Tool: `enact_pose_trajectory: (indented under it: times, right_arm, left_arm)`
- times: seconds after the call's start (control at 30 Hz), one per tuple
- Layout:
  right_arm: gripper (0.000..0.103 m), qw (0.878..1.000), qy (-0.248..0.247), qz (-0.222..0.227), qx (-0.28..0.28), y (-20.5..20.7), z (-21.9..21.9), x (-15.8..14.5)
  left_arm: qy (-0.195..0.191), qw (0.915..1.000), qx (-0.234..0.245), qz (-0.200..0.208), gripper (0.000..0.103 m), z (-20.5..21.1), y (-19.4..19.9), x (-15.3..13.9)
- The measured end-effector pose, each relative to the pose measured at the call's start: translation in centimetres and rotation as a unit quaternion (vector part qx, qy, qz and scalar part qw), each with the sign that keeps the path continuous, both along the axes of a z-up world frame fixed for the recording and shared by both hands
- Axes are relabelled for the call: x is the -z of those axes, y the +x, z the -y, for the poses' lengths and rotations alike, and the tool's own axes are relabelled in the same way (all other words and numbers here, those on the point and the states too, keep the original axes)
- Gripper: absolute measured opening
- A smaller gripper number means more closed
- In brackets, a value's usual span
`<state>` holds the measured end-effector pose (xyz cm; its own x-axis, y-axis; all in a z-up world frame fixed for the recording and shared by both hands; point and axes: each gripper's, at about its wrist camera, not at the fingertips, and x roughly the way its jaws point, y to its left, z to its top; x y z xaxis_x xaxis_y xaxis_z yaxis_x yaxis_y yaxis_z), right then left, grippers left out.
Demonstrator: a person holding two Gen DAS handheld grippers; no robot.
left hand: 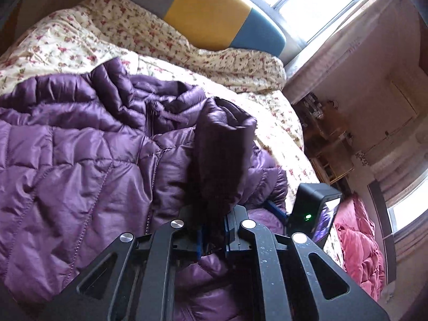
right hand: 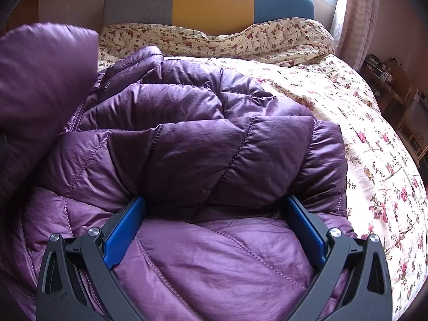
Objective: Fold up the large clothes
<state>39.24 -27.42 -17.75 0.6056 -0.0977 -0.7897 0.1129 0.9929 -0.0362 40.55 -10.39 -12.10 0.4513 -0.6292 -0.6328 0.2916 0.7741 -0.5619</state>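
Right, purple puffer jacket is lying across the floral duvet, below the headboard. Left gripper is pinching a dark fold of jacket fabric betw. its jaws, nearly together; that fold is blocking the fingertips and much of the coat's middle. Right gripper is sitting w/ blue pads spread wide, pressing down onto the jacket, nothing clamped. Lower hem is cut off by both frames. Bare duvet is showing right of the jacket, running toward the bed edge and curtain.
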Motion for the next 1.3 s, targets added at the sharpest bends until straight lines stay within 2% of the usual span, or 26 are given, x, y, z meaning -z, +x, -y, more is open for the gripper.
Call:
enact_pose_trajectory:
  times: [0.07, 0.13, 0.27, 0.37, 0.5, 0.67, 0.73, 0.83, 0.9, 0.97, 1.0, 1.07, 1.2, 1.23, 1.27, 1.3]
  right_arm:
    - [0.101, 1.000, 0.000, 0.000, 0.000, 0.0, 0.0, 0.0]
    - [0.101, 1.000, 0.000, 0.000, 0.000, 0.0, 0.0, 0.0]
    - [0.101, 1.000, 0.001, 0.000, 0.000, -0.1, 0.1, 0.1]
    - [0.101, 1.000, -0.003, -0.002, 0.000, 0.0, 0.1, 0.0]
    - [0.099, 1.000, -0.008, 0.002, 0.003, -0.2, 0.3, -0.7]
    - [0.076, 1.000, -0.009, 0.017, 0.024, -1.0, 1.2, -2.5]
    - [0.070, 0.999, -0.006, 0.021, 0.037, -1.5, 1.6, -3.4]
    - [0.067, 0.998, 0.003, 0.029, 0.062, -1.9, 2.6, -4.9]
    - [0.066, 0.996, 0.030, 0.043, 0.078, -2.3, 3.3, -6.1]
    - [0.066, 0.994, 0.079, 0.046, 0.058, -2.4, 3.1, -6.9]
    - [0.066, 0.994, 0.089, 0.043, 0.039, -2.1, 2.3, -7.1]
    - [0.070, 0.995, 0.094, 0.034, 0.006, -1.6, 0.4, -7.2]
    - [0.069, 0.995, 0.099, 0.003, -0.032, -0.4, -3.0, -6.2]
    - [0.064, 0.994, 0.097, -0.008, -0.040, 0.1, -3.9, -5.7]
    - [0.042, 0.994, 0.099, -0.016, -0.046, 0.2, -4.4, -5.3]
    - [0.033, 0.994, 0.095, -0.025, -0.049, 0.5, -4.9, -4.9]
  left_arm:
    - [-0.006, 1.0000, 0.003, -0.003, 0.036, -0.1, 0.1, 0.2]
    - [-0.012, 0.9999, 0.003, -0.001, 0.051, -0.4, -0.2, 0.1]
    - [-0.017, 0.9998, -0.002, 0.003, 0.052, -1.4, -1.1, -0.3]
    - [-0.009, 0.9995, -0.023, 0.019, 0.052, -3.1, -2.4, -1.0]
    - [0.021, 0.9967, -0.069, 0.037, 0.052, -6.7, -4.5, -1.4]
    - [0.057, 0.9911, -0.109, 0.051, 0.052, -10.1, -5.7, -1.5]
    - [0.067, 0.9886, -0.125, 0.051, 0.052, -11.2, -6.0, -1.4]
    - [0.080, 0.9843, -0.149, 0.049, 0.052, -12.6, -6.4, -1.3]
    - [0.085, 0.9815, -0.164, 0.050, 0.052, -13.5, -6.7, -1.3]
    - [0.086, 0.9792, -0.177, 0.049, 0.052, -14.3, -7.0, -1.3]
    - [0.084, 0.9787, -0.182, 0.048, 0.052, -14.7, -7.1, -1.3]
    - [0.087, 0.9770, -0.189, 0.048, 0.052, -15.1, -7.2, -1.3]
    - [0.094, 0.9752, -0.195, 0.049, 0.052, -16.0, -7.5, -1.2]
    - [0.098, 0.9746, -0.196, 0.049, 0.052, -16.3, -7.6, -1.1]
    - [0.100, 0.9742, -0.196, 0.050, 0.052, -16.4, -7.6, -1.1]
    - [0.102, 0.9739, -0.197, 0.050, 0.052, -16.7, -7.6, -1.1]
